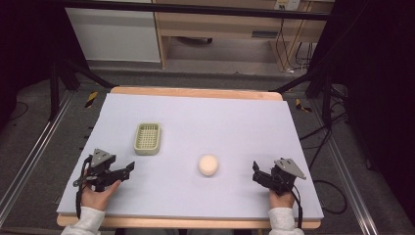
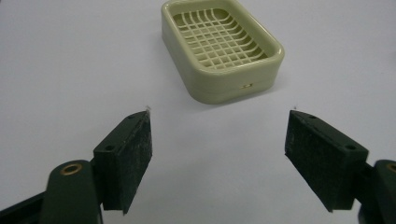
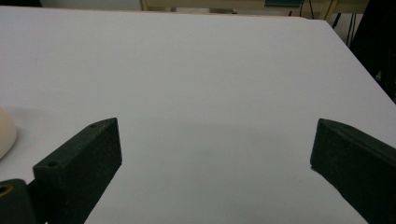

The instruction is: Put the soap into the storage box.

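Left gripper (image 2: 219,116) jaws spread, facing soap dish (image 2: 220,46); right gripper (image 3: 215,135) jaws spread, soap (image 3: 5,133) at view edge, beside left jaw

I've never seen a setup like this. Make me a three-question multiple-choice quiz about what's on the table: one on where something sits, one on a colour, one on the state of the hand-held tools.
1. Where does the round soap lie?
A. inside the dish
B. on the mat between the two tools
C. in a tool's jaws

2. What colour is the soap dish?
A. pale green
B. red
C. black

3. How do the left tool and right tool stand?
A. both open and empty
B. both shut
C. one gripping the dish

Answers: 1 B, the high view shows it on the bare mat. 2 A, seen close in the left gripper view. 3 A, each tool's jaws are spread with nothing between.
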Demonstrator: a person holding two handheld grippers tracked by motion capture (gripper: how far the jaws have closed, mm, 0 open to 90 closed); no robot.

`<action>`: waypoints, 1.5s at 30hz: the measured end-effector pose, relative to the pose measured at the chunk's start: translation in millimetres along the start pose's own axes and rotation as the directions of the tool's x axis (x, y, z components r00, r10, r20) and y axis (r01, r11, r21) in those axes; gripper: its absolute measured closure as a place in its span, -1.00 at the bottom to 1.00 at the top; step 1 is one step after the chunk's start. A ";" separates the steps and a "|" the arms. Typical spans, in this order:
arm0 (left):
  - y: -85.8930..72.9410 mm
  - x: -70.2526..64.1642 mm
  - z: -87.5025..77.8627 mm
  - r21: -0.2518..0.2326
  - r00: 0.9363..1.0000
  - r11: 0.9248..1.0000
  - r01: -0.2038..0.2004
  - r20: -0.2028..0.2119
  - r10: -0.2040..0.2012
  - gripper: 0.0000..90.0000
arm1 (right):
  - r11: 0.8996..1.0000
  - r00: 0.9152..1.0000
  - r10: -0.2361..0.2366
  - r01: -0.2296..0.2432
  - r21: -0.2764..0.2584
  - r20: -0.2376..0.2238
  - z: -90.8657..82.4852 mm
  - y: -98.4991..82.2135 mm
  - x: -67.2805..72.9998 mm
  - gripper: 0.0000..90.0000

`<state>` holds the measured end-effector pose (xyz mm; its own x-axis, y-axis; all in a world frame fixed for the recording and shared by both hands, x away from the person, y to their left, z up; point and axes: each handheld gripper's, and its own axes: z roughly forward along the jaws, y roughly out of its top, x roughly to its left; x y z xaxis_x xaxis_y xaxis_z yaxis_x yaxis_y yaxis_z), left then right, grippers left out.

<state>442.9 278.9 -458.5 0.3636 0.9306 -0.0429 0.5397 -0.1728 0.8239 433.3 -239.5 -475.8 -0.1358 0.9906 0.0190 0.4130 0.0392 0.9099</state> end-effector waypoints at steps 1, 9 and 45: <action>0.4 -1.0 0.1 0.007 1.000 1.000 -0.008 0.002 0.008 -0.49 | 1.000 1.000 -0.001 0.001 0.002 -0.004 -0.2 -0.1 -0.3 -0.95; 1.6 -7.8 0.2 0.007 0.999 1.000 -0.030 0.019 0.030 -0.48 | 1.000 1.000 -0.003 0.003 0.019 0.001 0.8 -1.1 -1.9 -0.94; 19.8 -44.9 6.2 -0.032 0.992 0.995 -0.091 0.085 0.093 -0.47 | 0.999 1.000 -0.019 0.020 0.044 -0.016 6.1 -5.1 0.5 -0.94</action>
<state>442.0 231.7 -443.7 0.4750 0.8799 -0.0138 0.4798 -0.2459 0.8422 436.6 -238.3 -483.0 -0.1583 0.9874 0.0087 0.4491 0.0642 0.8912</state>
